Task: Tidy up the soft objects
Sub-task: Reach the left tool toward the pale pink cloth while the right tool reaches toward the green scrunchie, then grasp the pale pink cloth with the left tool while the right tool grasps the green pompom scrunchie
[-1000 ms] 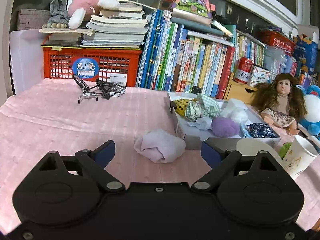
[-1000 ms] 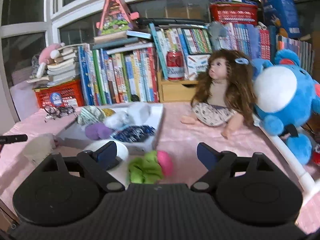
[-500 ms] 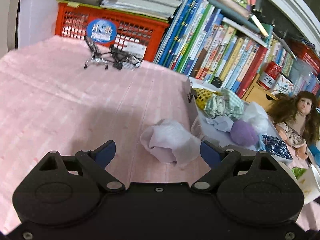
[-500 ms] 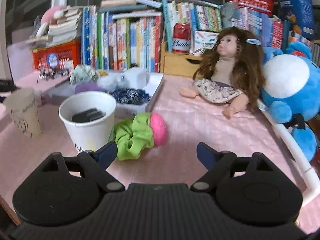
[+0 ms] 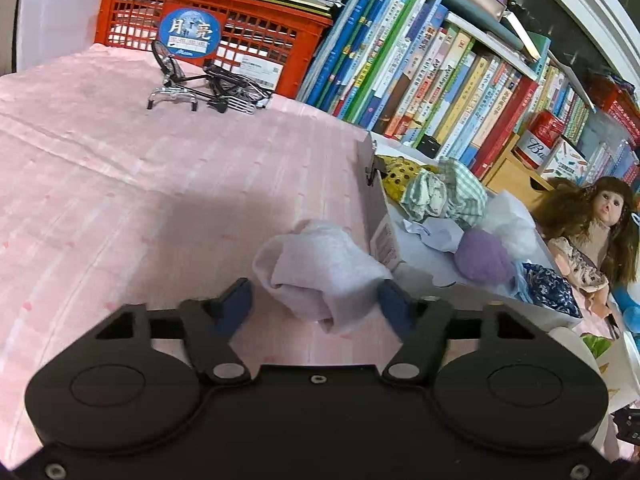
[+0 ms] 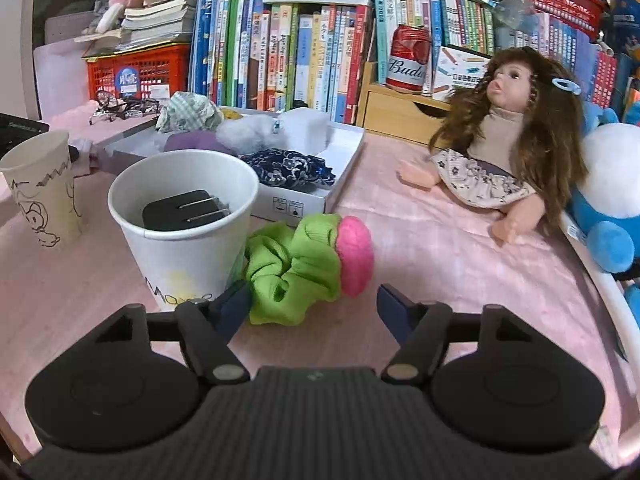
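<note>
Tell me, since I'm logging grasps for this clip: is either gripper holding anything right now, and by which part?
Nothing is held. The left gripper is open around the pale lilac cloth; the right gripper is open by the green scrunchie.

Left black plastic two-finger gripper (image 5: 314, 304): smooth housing, two round discs, silver pivot screws, blue fingertip pads (image 5: 236, 304). Right black plastic two-finger gripper (image 6: 314, 304): identical, but ribbed centre housing.

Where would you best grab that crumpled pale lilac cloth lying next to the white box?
Probably the raised middle fold of the crumpled pale lilac cloth, coming from above and the near side: the open left gripper already straddles it, and the white cardboard box blocks the far right.
</note>
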The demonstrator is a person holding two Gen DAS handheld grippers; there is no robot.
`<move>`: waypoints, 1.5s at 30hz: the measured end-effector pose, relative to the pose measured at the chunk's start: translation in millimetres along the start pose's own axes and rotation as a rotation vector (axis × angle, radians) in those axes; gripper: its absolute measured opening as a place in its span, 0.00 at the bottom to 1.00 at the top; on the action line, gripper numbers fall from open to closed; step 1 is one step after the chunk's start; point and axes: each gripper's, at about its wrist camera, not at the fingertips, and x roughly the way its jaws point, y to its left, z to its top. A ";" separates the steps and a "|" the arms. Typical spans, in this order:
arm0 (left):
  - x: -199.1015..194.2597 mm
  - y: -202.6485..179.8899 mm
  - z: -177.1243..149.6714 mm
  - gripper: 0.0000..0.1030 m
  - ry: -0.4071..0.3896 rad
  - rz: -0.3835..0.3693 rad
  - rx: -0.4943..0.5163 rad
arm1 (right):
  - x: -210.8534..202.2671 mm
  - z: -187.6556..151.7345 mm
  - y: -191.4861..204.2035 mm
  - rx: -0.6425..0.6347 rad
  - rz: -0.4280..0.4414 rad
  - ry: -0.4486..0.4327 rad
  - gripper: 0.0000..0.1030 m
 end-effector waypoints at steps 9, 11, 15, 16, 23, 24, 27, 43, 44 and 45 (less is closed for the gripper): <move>-8.2 -4.6 -1.3 0.25 -0.010 -0.004 0.017 | -2.6 -1.7 -0.8 0.028 0.036 -0.010 0.35; -13.7 -5.6 -1.2 0.23 -0.019 0.007 0.020 | -6.6 -1.9 -1.9 0.027 0.029 -0.015 0.30; -30.9 -7.1 -3.3 0.22 -0.046 0.017 0.024 | -19.0 -2.9 -5.6 0.030 0.023 -0.031 0.20; -35.9 -8.1 -4.8 0.22 -0.052 0.023 0.027 | -22.1 -3.2 -6.4 0.032 0.025 -0.035 0.15; -77.1 -13.4 -32.6 0.22 -0.079 0.041 0.064 | -39.7 -12.0 -10.3 0.040 0.063 -0.049 0.15; -82.1 -13.9 -38.3 0.22 -0.080 0.047 0.067 | -40.2 -13.6 -9.8 0.040 0.067 -0.050 0.15; -99.3 -15.2 -57.2 0.22 -0.078 0.042 0.056 | -43.5 -16.7 -8.3 0.067 0.081 -0.050 0.15; -140.7 -51.4 -125.6 0.62 -0.174 0.094 0.320 | -86.6 -34.1 28.8 -0.042 0.068 -0.134 0.78; -141.4 -54.7 -127.8 0.70 -0.196 0.104 0.355 | -84.1 -33.8 29.2 -0.054 0.048 -0.132 0.80; -141.8 -58.3 -131.4 0.73 -0.216 0.115 0.401 | -81.4 -33.5 28.9 -0.056 0.033 -0.131 0.83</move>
